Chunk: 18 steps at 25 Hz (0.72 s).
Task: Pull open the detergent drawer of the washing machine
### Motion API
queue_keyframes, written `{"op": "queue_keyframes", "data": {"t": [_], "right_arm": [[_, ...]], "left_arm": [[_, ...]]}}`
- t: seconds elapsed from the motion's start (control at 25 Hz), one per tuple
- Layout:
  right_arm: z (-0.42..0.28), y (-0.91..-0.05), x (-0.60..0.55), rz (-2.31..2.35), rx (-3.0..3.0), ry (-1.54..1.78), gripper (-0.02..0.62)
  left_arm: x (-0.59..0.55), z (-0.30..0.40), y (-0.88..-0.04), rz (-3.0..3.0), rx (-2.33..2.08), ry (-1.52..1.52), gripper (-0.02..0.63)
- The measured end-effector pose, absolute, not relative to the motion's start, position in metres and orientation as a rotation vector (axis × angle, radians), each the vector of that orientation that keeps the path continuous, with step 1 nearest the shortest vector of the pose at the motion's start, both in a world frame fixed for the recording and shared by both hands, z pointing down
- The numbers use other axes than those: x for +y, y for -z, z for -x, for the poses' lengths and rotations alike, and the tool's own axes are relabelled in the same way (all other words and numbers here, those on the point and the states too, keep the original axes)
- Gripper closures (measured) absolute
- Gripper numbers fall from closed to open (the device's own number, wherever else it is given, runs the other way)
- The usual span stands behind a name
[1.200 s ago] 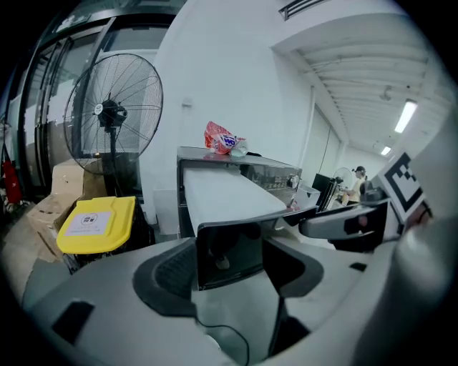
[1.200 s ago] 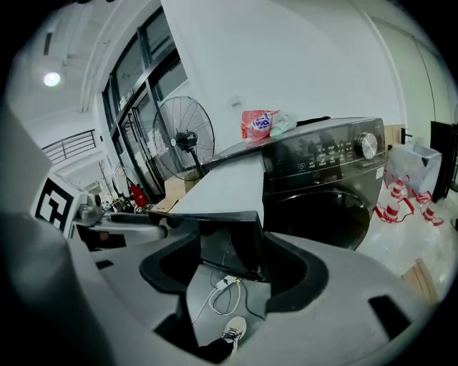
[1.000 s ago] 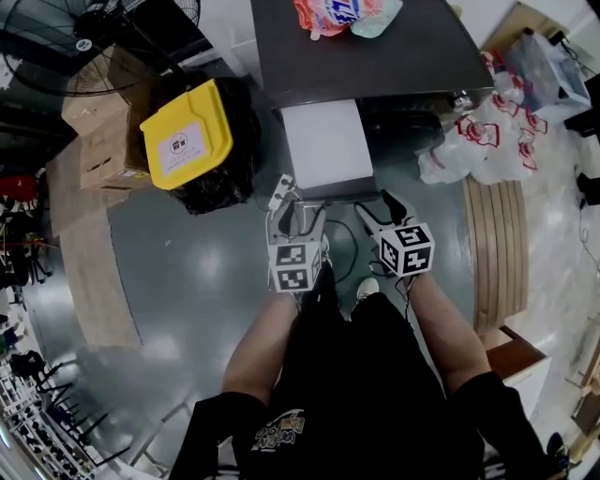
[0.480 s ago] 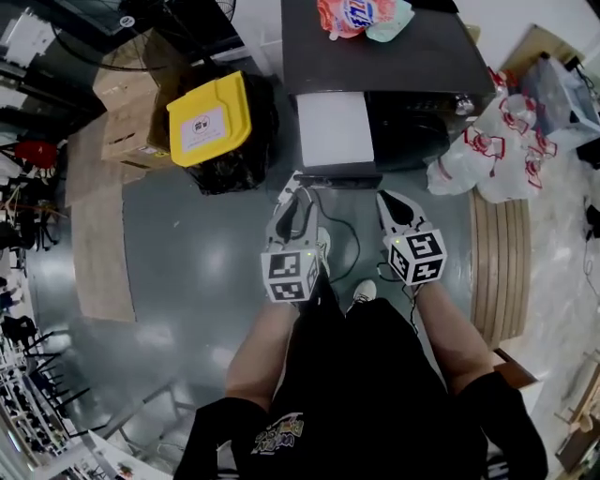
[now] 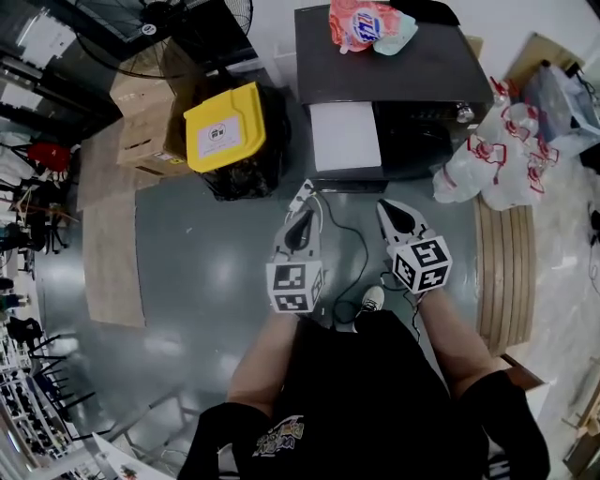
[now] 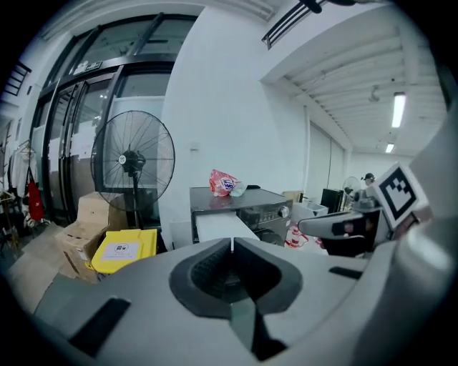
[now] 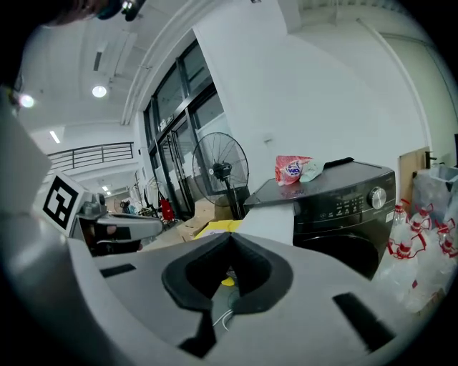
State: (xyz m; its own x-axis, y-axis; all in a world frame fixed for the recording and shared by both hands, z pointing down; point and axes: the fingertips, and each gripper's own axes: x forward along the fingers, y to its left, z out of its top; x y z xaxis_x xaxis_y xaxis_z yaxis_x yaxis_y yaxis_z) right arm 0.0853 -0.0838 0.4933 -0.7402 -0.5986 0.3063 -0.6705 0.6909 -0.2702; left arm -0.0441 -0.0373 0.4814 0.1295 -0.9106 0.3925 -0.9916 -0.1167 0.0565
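A: State of the left gripper [image 5: 303, 221]?
B: Jaws pressed tog., nothing btwn them. It hangs over the grey floor [image 5: 206, 272], on the near side of the washing machine [image 5: 422, 70], not touching it.
A: And the right gripper [image 5: 394, 212]?
B: Same: closed tight, empty. It sits right of the other, tips twd the machine.
A: Where's the drawer?
B: The detergent drawer [image 5: 345, 136] is white, on the machine's left front, and sticks out twd the near side. It's apart from both tools.
A: Anything else?
B: A red-white pouch [image 5: 361, 23] lies on the machine top, far edge. A yellow-lidded bin [image 5: 225, 127] is just left of the machine, a fan [image 5: 178, 23] far left, plastic bags [image 5: 492, 164] on the right.
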Motion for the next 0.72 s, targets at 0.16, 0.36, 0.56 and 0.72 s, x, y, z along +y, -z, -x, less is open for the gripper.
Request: {"op": "queue_keyframes", "data": {"t": [0.16,0.36,0.56,0.72], "right_arm": [[-0.071,-0.480,-0.070,-1.088,-2.702,-0.554,0.592],[-0.048,-0.467,-0.044,-1.199,-2.678,-0.537,0.592],[-0.034,-0.456,-0.014,-1.328,-2.634,-0.510,0.592],[-0.025,-0.455,0.011,-1.401,-2.596,-0.509,0.592]], "left_arm": [[-0.030,0.052,-0.471,-2.197,-1.783,-0.377,0.594],[-0.016,0.066,-0.465,-2.318,-1.653,-0.373,0.592],[0.001,0.077,-0.457,-2.425,-1.530,-0.357,0.594],[0.018,0.087,-0.459,-2.463,-1.462,-0.348,0.592]]}}
